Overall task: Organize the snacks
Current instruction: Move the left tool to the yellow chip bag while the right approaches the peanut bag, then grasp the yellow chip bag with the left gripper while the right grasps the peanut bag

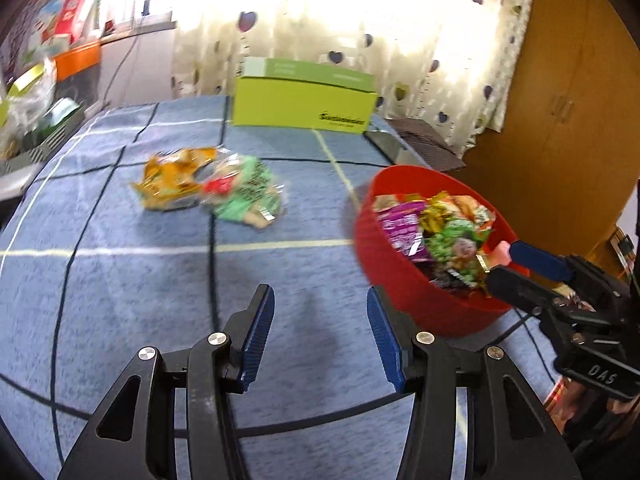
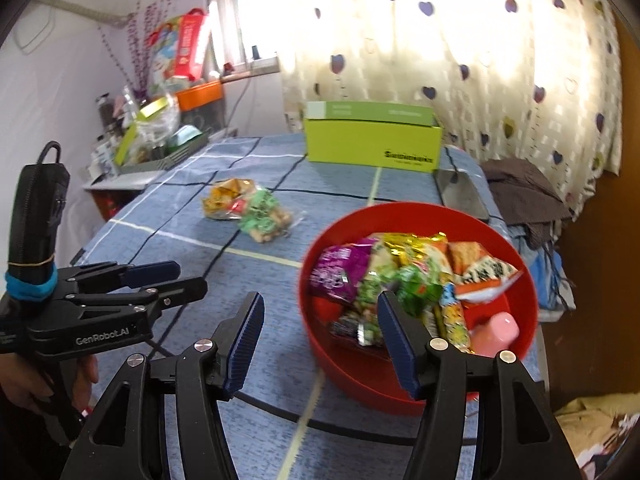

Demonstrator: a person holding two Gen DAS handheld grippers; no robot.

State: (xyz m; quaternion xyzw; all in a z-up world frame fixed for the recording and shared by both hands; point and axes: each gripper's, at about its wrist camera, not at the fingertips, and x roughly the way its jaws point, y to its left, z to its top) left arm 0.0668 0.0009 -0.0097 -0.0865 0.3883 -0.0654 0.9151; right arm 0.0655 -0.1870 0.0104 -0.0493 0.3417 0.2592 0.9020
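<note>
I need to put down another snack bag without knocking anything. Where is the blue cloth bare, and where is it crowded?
Bare cloth lies between the two loose packets and the left gripper, left of the red bowl. Another bare strip runs between the packets and the green box. Crowded: the bowl, heaped with snacks, and the cluttered side shelf.

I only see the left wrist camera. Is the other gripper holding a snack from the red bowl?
Observer: No. The right wrist view shows the right gripper open, nothing between its fingers, with the red bowl just ahead.
Operator: What's the pink bit in the bowl?
Observer: A rounded pink item at the bowl's near right side; I can't tell what it is.
Operator: Who's holding my gripper?
Observer: A hand grips the handle of the left gripper.
</note>
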